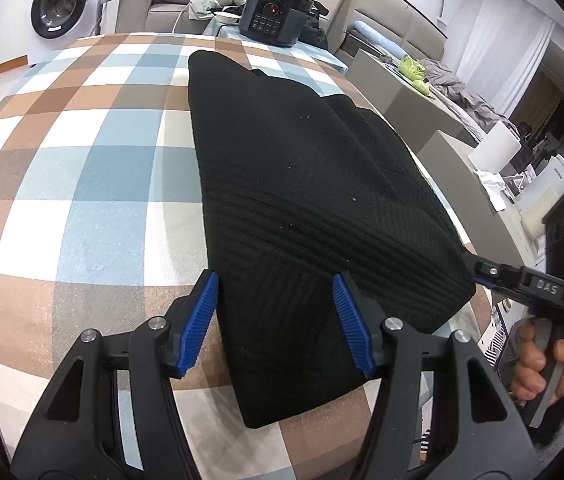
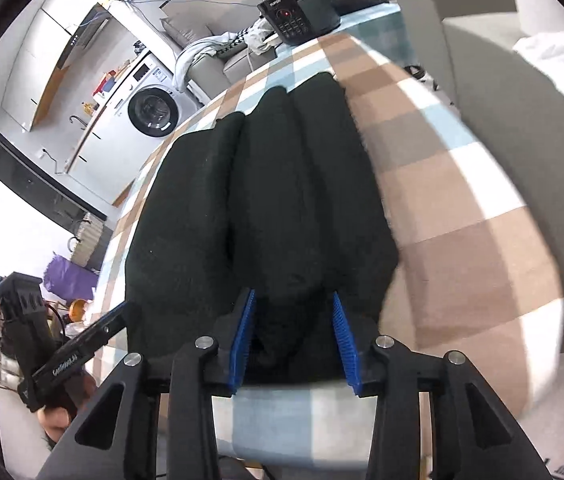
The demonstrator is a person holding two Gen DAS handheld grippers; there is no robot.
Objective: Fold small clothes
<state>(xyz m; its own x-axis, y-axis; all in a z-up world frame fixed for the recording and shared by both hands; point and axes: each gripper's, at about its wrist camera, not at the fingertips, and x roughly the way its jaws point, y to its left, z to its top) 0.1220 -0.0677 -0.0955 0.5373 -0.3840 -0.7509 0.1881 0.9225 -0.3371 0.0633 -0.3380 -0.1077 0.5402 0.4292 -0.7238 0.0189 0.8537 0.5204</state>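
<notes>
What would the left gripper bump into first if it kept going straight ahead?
Probably the black garment. The left gripper points down at it with open jaws astride its near end, on the checked cloth.

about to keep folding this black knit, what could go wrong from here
1. The folded black garment overhangs the checked cloth's right edge near the right gripper; a tug might slide it off.
2. The right gripper's open jaws straddle a bunched hem, so closing may catch only some layers and undo the fold.
3. The left gripper is open over the near corner; lifting unevenly could skew the stack.
</notes>
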